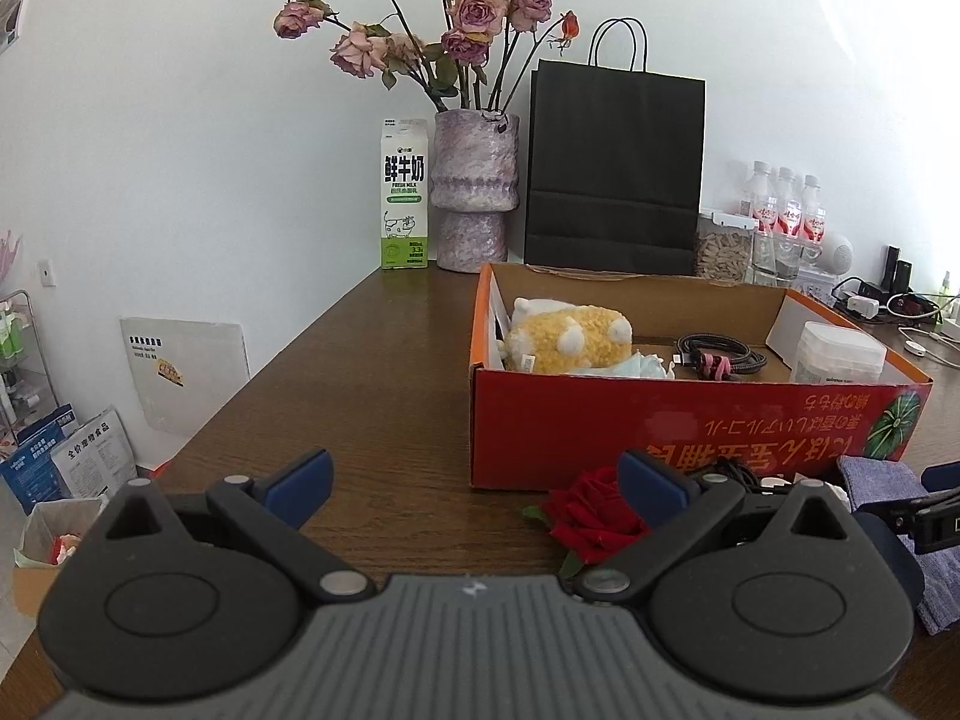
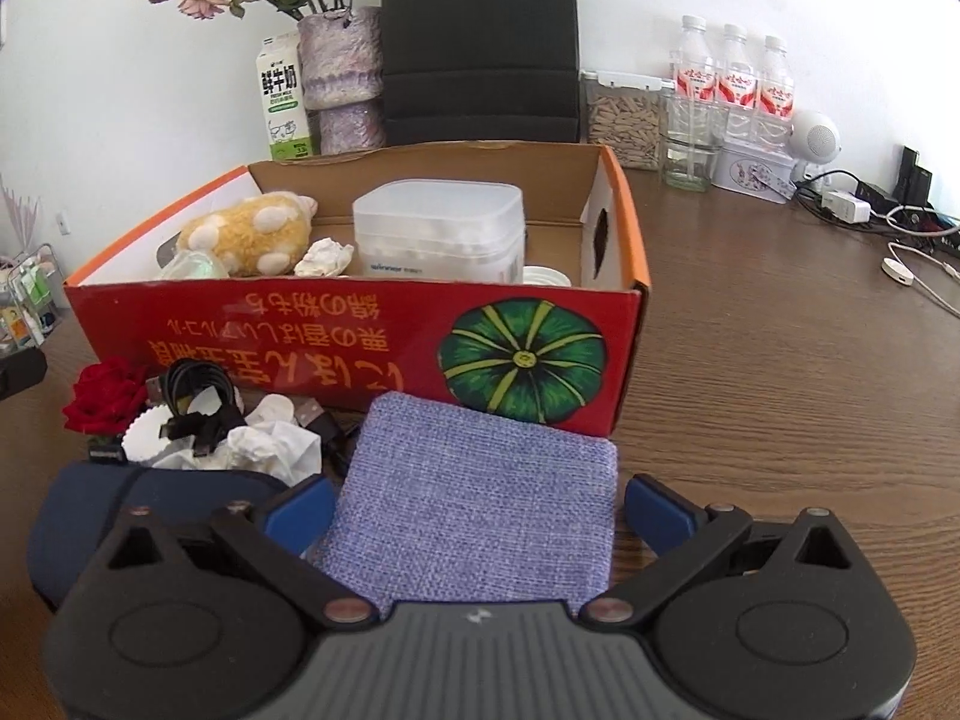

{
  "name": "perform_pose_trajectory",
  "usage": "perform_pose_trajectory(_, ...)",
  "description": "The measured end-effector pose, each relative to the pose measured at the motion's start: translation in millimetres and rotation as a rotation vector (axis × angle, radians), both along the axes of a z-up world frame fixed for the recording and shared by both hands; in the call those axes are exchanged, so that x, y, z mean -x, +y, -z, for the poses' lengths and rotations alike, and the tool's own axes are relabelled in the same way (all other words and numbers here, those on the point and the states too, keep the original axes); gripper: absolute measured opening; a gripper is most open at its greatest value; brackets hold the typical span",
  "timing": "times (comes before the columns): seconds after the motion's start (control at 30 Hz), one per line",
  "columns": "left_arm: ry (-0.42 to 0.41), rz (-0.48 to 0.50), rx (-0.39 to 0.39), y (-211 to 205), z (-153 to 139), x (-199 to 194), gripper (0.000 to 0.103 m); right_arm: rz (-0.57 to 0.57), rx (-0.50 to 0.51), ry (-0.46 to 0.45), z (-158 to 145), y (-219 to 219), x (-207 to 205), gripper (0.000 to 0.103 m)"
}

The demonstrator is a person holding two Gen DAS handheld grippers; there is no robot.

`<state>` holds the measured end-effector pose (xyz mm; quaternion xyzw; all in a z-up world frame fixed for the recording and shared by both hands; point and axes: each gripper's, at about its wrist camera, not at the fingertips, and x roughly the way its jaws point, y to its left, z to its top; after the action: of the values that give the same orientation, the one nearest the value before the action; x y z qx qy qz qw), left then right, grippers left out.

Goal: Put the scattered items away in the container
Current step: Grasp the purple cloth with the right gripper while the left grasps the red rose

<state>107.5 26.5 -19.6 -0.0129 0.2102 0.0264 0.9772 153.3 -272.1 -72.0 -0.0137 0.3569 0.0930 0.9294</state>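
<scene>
We held both grippers wide open and empty: the left gripper (image 1: 474,489) beside the red rose (image 1: 591,519), the right gripper (image 2: 480,510) straddling the purple cloth (image 2: 480,498), lying against the red box (image 2: 360,324).

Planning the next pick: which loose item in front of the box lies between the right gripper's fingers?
The purple cloth, flat between the open right gripper fingers; red rose, black cable and crumpled tissues lie left.

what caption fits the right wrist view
Open right tool straddling a folded purple cloth before the red box.
</scene>
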Motion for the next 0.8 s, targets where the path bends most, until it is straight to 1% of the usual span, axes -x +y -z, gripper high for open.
perform_pose_trajectory(0.1,0.004,0.000,0.002,0,1,-1,0.103,-0.015,0.004,-0.008,1,0,4,0.103)
perform_pose_trajectory(0.17,0.007,0.002,0.001,0,1,-1,0.103,-0.015,0.021,-0.021,1,1,7,0.099)
perform_pose_trajectory(0.27,0.013,0.002,-0.001,-1,2,-1,0.103,-0.040,0.020,-0.044,0,1,13,0.086)
perform_pose_trajectory(0.3,0.015,0.002,-0.001,-1,3,-1,0.103,-0.049,0.017,-0.052,-1,1,15,0.075)
perform_pose_trajectory(0.33,0.016,0.002,-0.001,-1,3,-1,0.103,-0.056,0.012,-0.059,-2,0,18,0.057)
perform_pose_trajectory(0.37,0.015,0.003,-0.001,-2,2,-1,0.103,-0.056,0.006,-0.064,-3,0,19,0.045)
perform_pose_trajectory(0.4,0.013,0.005,-0.001,-2,2,0,0.103,-0.045,0.005,-0.069,-4,-2,20,0.026)
perform_pose_trajectory(0.43,0.013,0.006,-0.001,-2,2,0,0.103,-0.038,-0.017,-0.073,-5,-6,21,0.019)
perform_pose_trajectory(0.5,0.013,0.011,-0.004,-4,2,0,0.103,-0.010,-0.064,-0.082,-6,-17,22,0.011)
perform_pose_trajectory(0.6,0.022,0.018,-0.010,-6,3,-1,0.103,0.016,-0.080,-0.103,-7,-25,25,0.009)
perform_pose_trajectory(0.73,0.036,0.038,-0.009,-13,4,-4,0.103,0.034,-0.055,-0.126,-5,-26,31,0.009)
perform_pose_trajectory(0.8,0.056,0.053,-0.003,-17,6,-9,0.103,0.037,-0.066,-0.128,-5,-28,32,0.009)
